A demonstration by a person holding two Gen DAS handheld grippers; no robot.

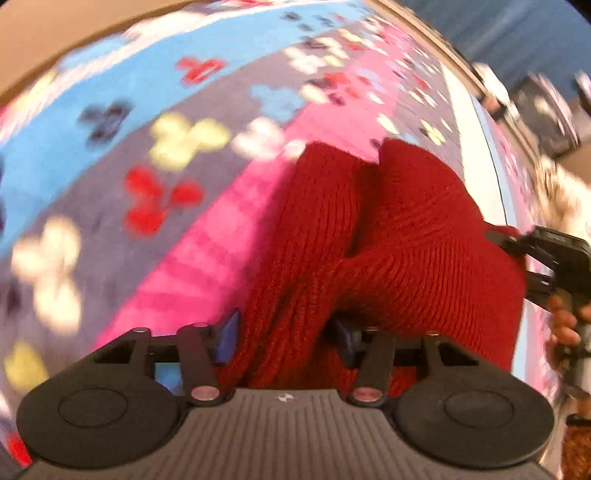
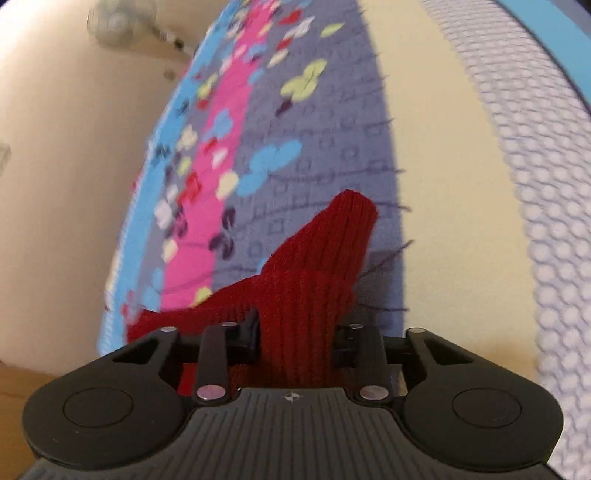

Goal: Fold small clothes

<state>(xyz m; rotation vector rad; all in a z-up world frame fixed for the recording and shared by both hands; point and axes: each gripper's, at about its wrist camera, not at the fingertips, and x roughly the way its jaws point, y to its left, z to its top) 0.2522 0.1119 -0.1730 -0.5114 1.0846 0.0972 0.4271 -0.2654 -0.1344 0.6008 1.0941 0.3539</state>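
Note:
A red knitted garment (image 1: 399,229) lies bunched on a patterned blanket (image 1: 155,110). In the left wrist view its near part runs between the blue pads (image 1: 225,332) of my left gripper (image 1: 284,332), which is shut on the knit. At that view's right edge a hand holds my right gripper (image 1: 517,262) against the garment's side. In the right wrist view my right gripper (image 2: 295,332) is shut on a ribbed fold of the red garment (image 2: 325,251), whose free end sticks up and away over the blanket (image 2: 317,155).
The blanket has blue, grey and pink bands with clover shapes. A cream surface (image 2: 443,184) borders it, then a white mesh band (image 2: 524,184) with a blue edge. A fan (image 2: 114,22) is far off at the top left. Blurred dark clutter (image 1: 546,110) sits beyond the blanket's right edge.

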